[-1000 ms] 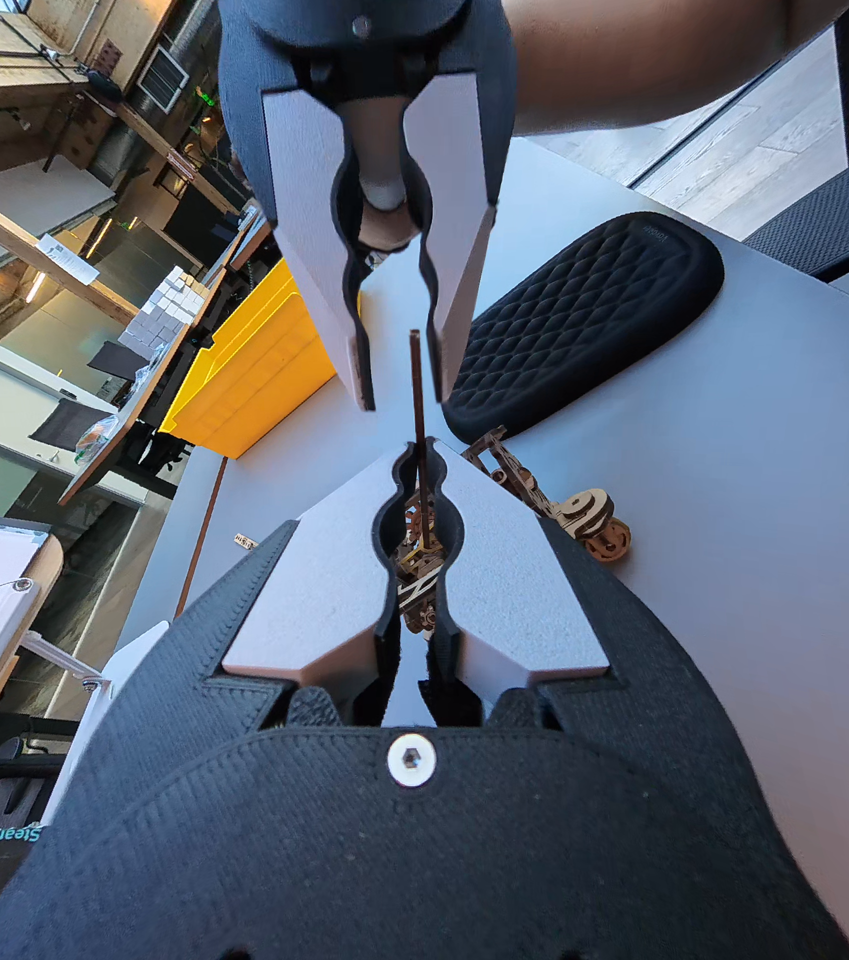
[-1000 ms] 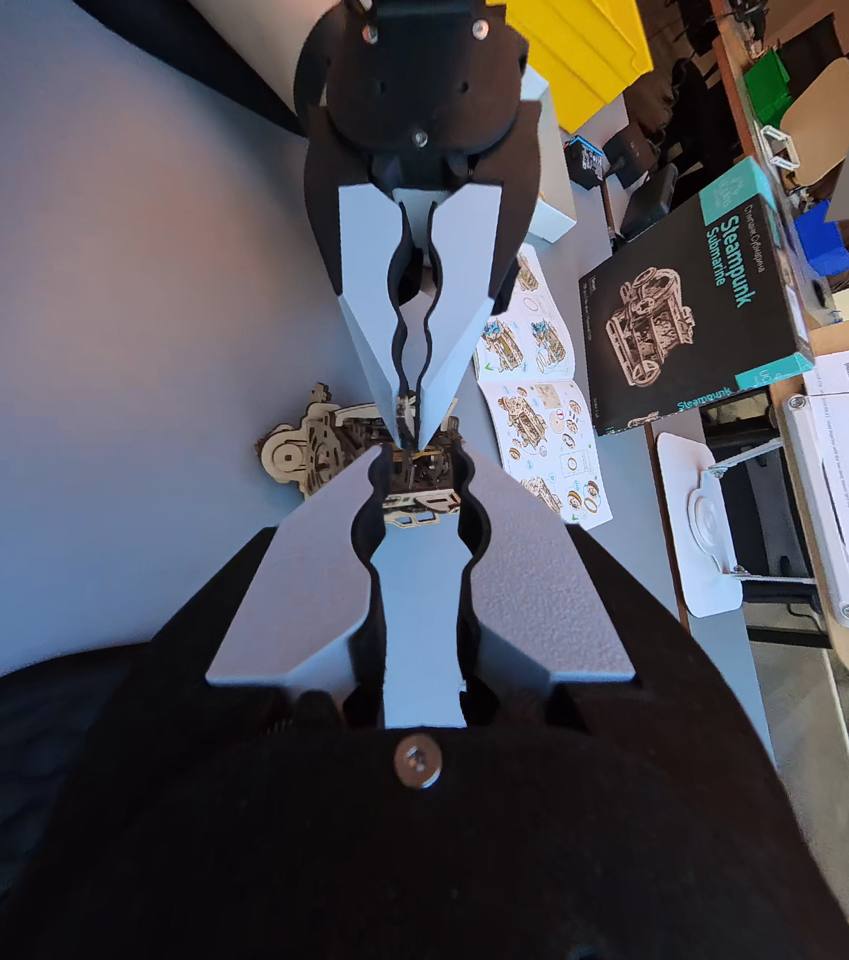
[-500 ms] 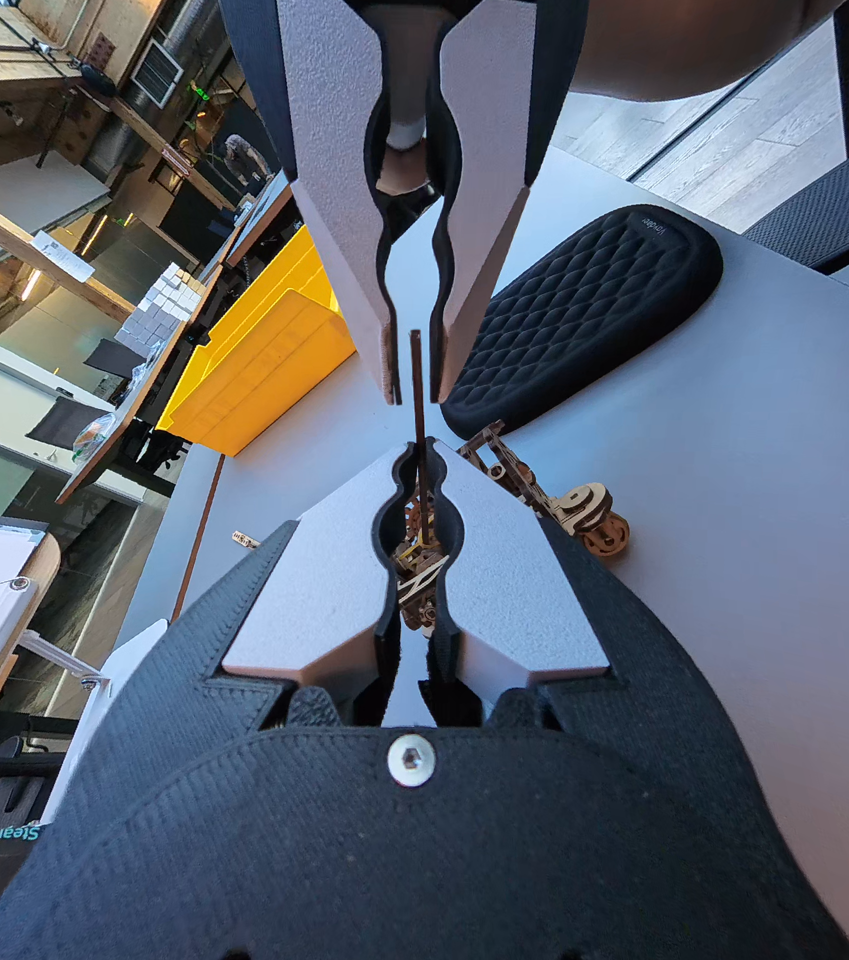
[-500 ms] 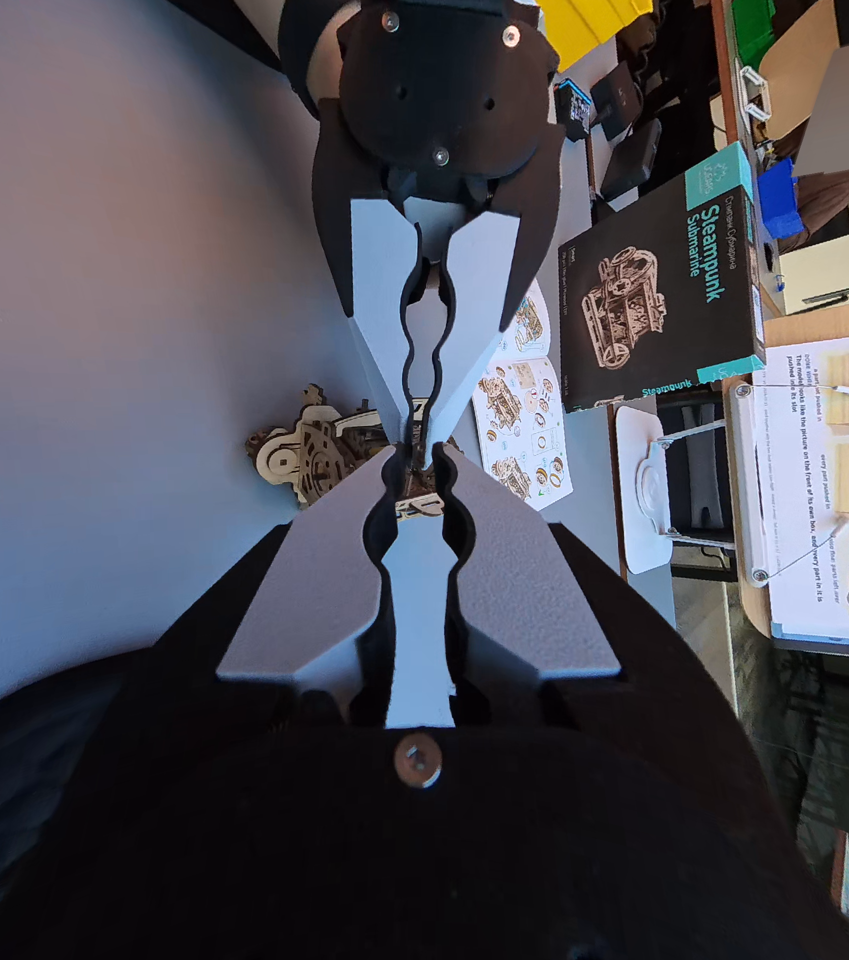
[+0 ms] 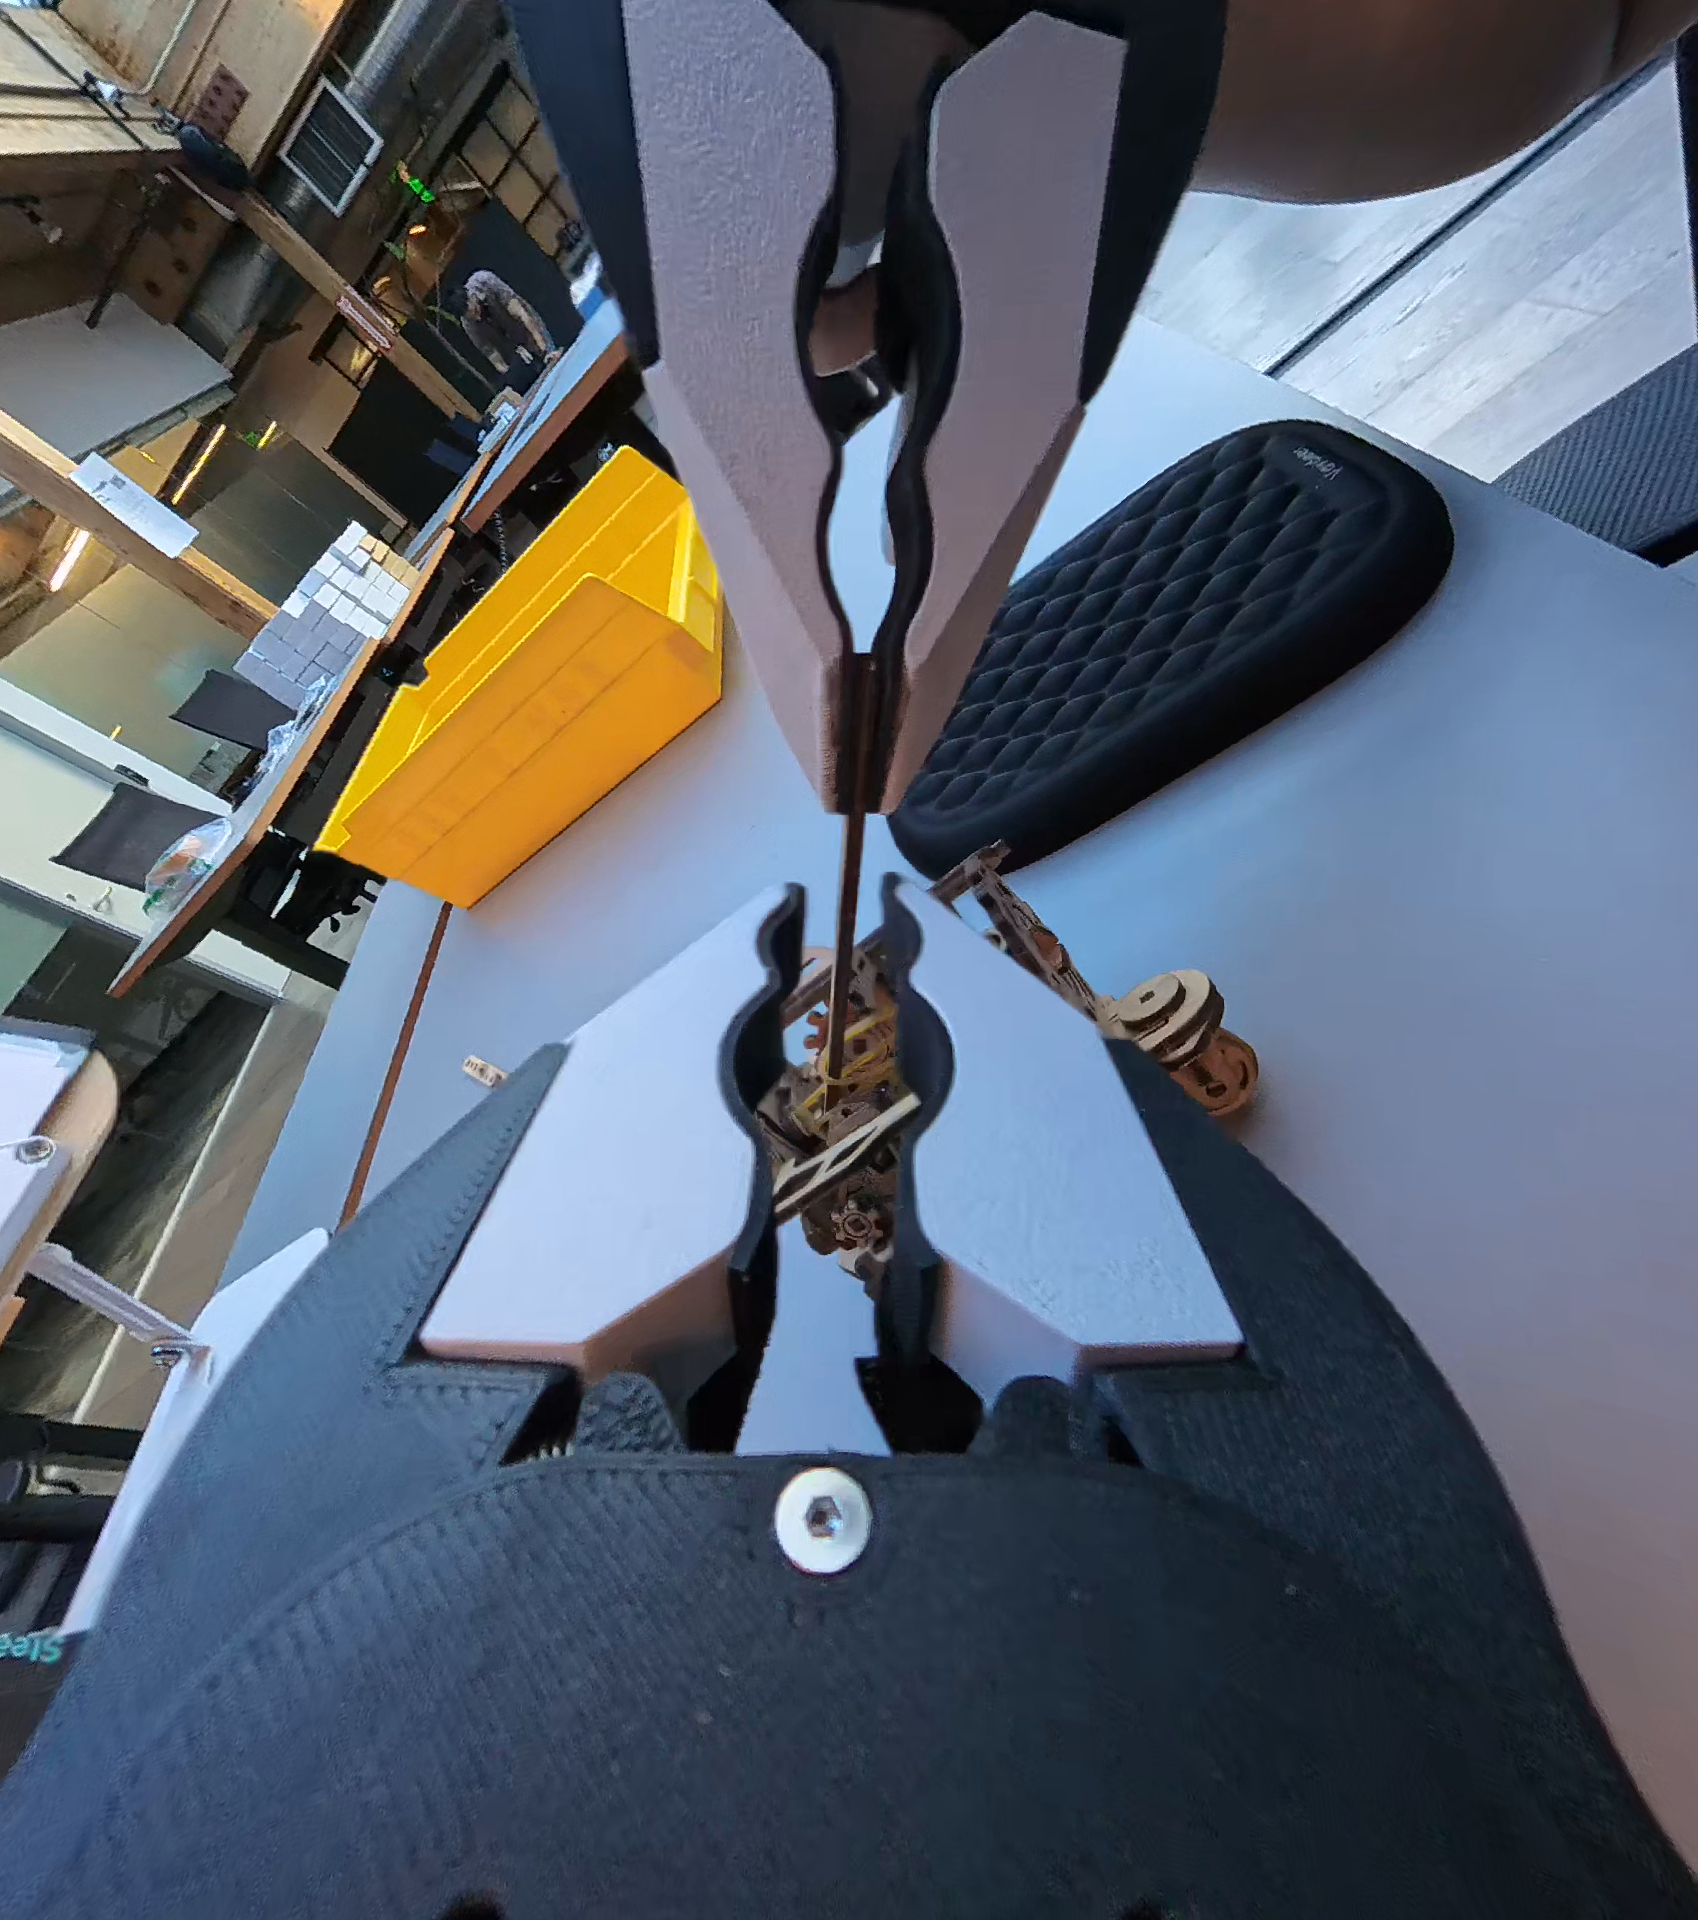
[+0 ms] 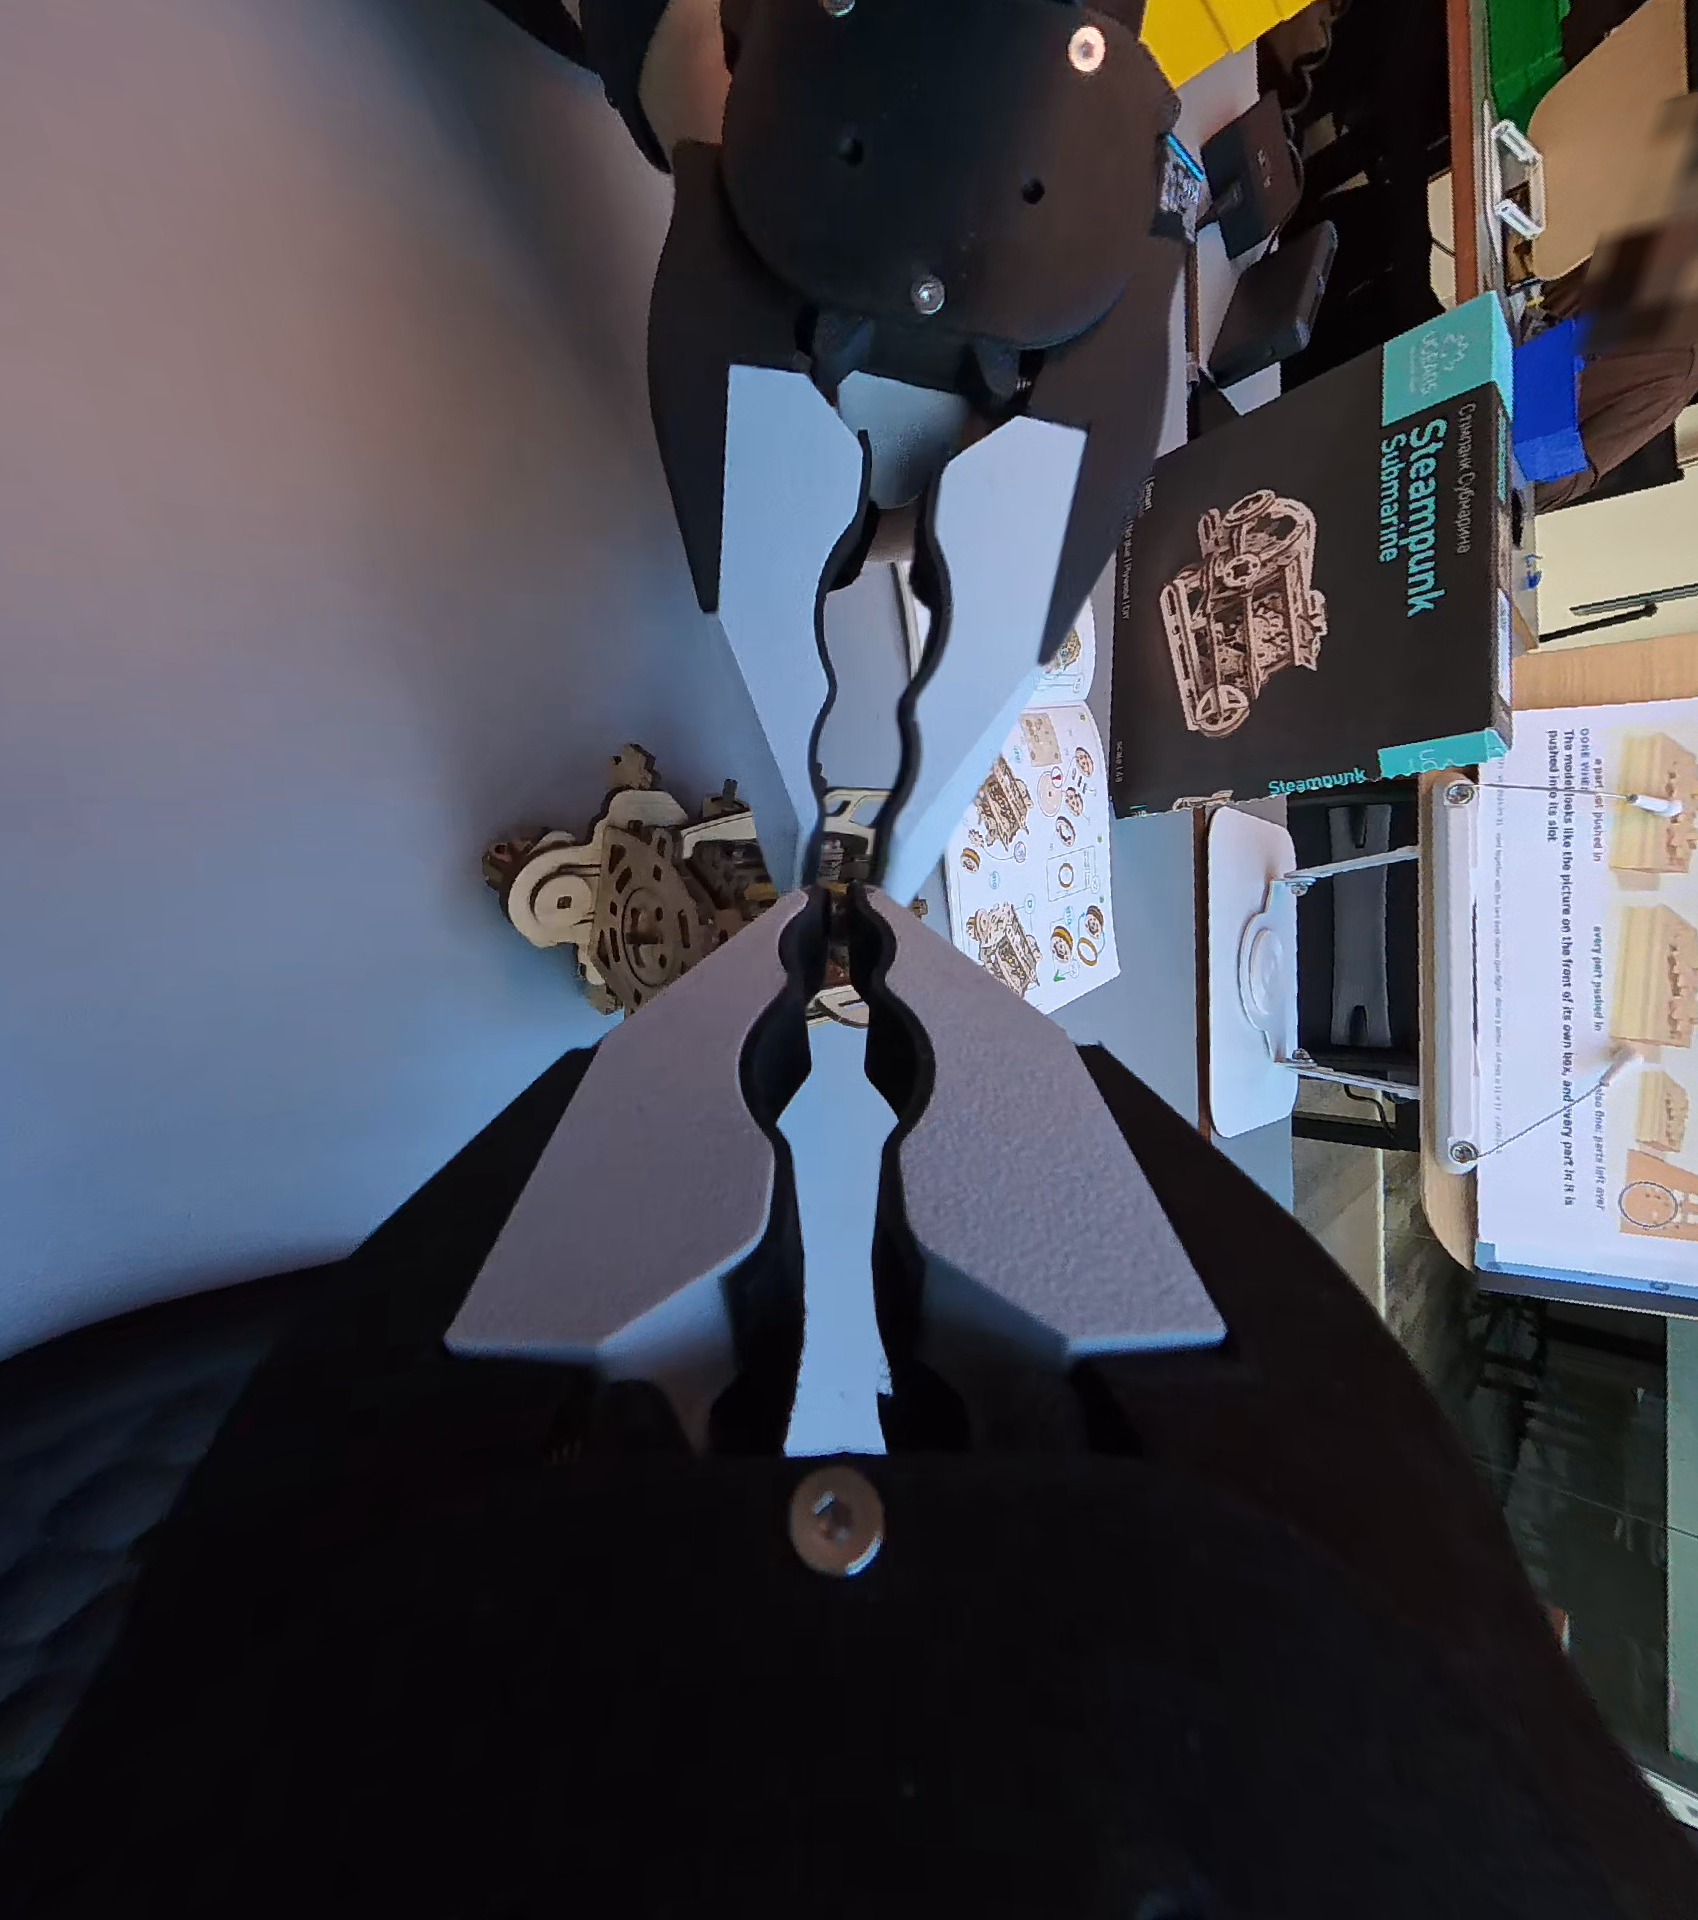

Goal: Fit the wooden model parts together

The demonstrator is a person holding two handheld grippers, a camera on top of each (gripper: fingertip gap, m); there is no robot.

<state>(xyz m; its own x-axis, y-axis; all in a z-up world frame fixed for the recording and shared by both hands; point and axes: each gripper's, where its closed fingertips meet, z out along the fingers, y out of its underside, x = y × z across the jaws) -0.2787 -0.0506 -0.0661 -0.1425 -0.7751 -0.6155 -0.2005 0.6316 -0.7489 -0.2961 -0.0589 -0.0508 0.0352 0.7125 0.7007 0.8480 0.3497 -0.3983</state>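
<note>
A thin dark wooden stick stands upright over the wooden model on the grey table. My right gripper comes from above and is shut on the stick's upper end. My left gripper is open, with the stick between its fingertips and a gap on each side. In the right wrist view my right gripper is closed at its tips over the model, and the left gripper faces it tip to tip.
A black quilted pad and yellow bins lie behind the model. A wheeled wooden part sticks out to the right. A black box, an open booklet and a white stand lie nearby. The grippers are tip to tip, or close to it.
My right gripper came down over the stick's top and closed on it. My left gripper, shut on the stick before, has opened off it.
</note>
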